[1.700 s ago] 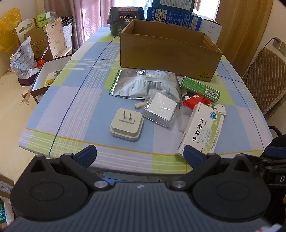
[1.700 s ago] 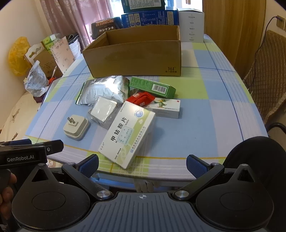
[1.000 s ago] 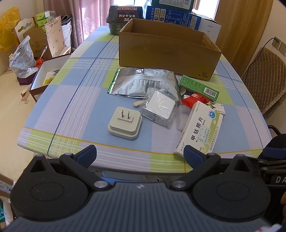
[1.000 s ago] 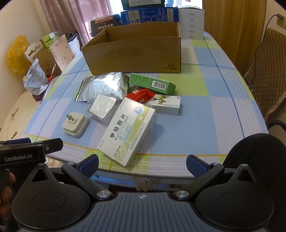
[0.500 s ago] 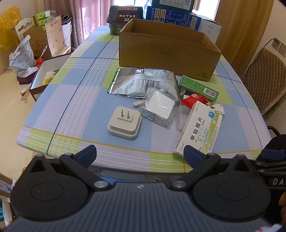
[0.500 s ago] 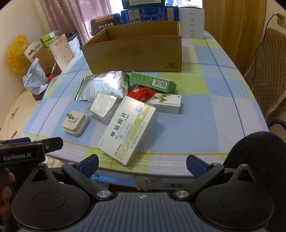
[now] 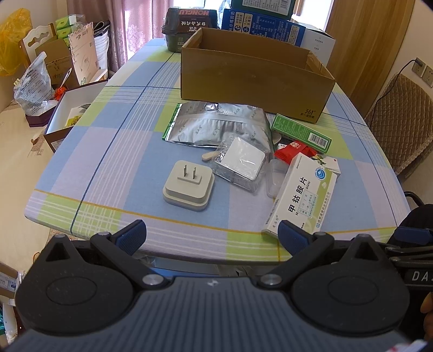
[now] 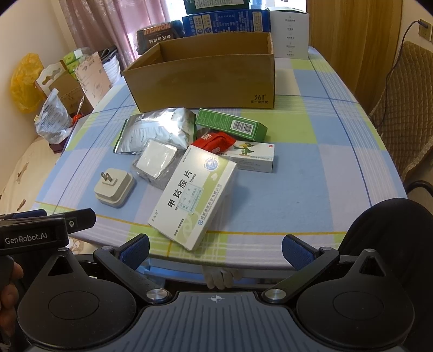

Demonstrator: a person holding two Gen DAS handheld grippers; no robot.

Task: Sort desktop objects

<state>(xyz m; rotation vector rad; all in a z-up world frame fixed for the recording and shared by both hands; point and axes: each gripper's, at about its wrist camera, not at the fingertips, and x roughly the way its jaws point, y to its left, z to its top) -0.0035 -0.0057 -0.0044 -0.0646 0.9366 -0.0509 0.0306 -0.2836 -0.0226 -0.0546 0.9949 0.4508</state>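
Observation:
An open cardboard box [image 7: 251,78] [image 8: 205,78] stands at the back of the checked table. In front of it lie a silver foil pouch [image 7: 216,124] [image 8: 159,130], a green carton [image 7: 300,131] [image 8: 230,123], a red packet [image 7: 295,150] [image 8: 213,140], a clear-wrapped white square [image 7: 240,159] [image 8: 155,159], a white plug adapter [image 7: 188,185] [image 8: 113,188], a large white medicine box [image 7: 300,196] [image 8: 193,195] and a small parrot-print box [image 8: 251,157]. My left gripper [image 7: 211,235] and right gripper [image 8: 215,247] are open and empty, short of the table's near edge.
Stacked blue and white cartons [image 8: 224,21] and a dark tin [image 7: 189,27] stand behind the box. Bags and boxes [image 7: 54,75] crowd the left side off the table. A padded chair [image 8: 406,113] is at the right.
Both grippers have drifted slightly closer to the table; the objects have not moved and both stay open.

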